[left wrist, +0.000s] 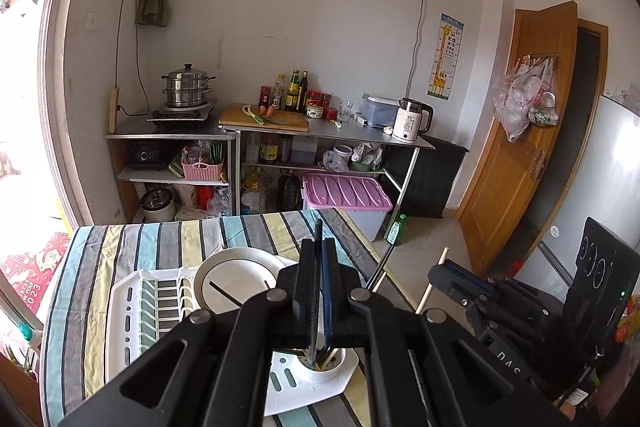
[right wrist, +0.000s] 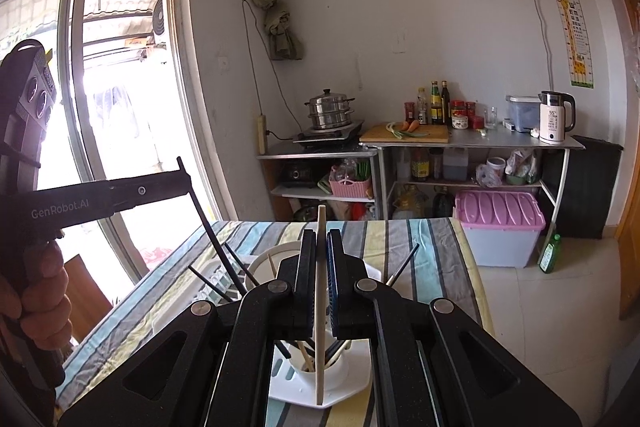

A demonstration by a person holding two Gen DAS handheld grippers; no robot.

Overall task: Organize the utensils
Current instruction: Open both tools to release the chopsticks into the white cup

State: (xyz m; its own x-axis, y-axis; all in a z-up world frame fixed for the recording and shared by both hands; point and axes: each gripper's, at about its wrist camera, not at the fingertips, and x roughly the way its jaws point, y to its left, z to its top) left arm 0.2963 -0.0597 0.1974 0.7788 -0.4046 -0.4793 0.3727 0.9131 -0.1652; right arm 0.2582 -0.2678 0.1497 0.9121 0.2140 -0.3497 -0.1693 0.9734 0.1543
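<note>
Your left gripper [left wrist: 319, 267] is clamped on a black chopstick [left wrist: 318, 239], which stands nearly upright between the pads with its lower end down in the white cup [left wrist: 326, 363] of the dish rack [left wrist: 128, 311]. Your right gripper [right wrist: 319, 259] is pressed together on a pale wooden chopstick [right wrist: 320, 307]; that stick is also close to upright, and its lower end reaches past the cup's front wall to the rack's white base.

The cup [right wrist: 320, 359] already holds a mix of black and pale chopsticks leaning at different angles, some fanning out to the left and one to the right in the right wrist view. Just behind the cup, a white plate [left wrist: 236, 283] stands tilted in the rack's slots, with one dark chopstick lying across its face. The rest of the slots on the left side of the rack show only the striped cloth through them.

The rack sits on a table under a striped tablecloth [left wrist: 140, 239]. The cup end of the rack is near the table's right edge, and your right gripper [left wrist: 460, 287] hangs out beyond that edge over the floor in the left wrist view. Past the far edge of the table stand a pink-lidded storage box [right wrist: 500, 215] and a green bottle [right wrist: 549, 251] on the tiled floor, with bare floor to the right of them. To the left, the cloth runs on toward the sliding window [right wrist: 120, 67], and your left gripper's body [right wrist: 100, 199] crosses in front of it.
</note>
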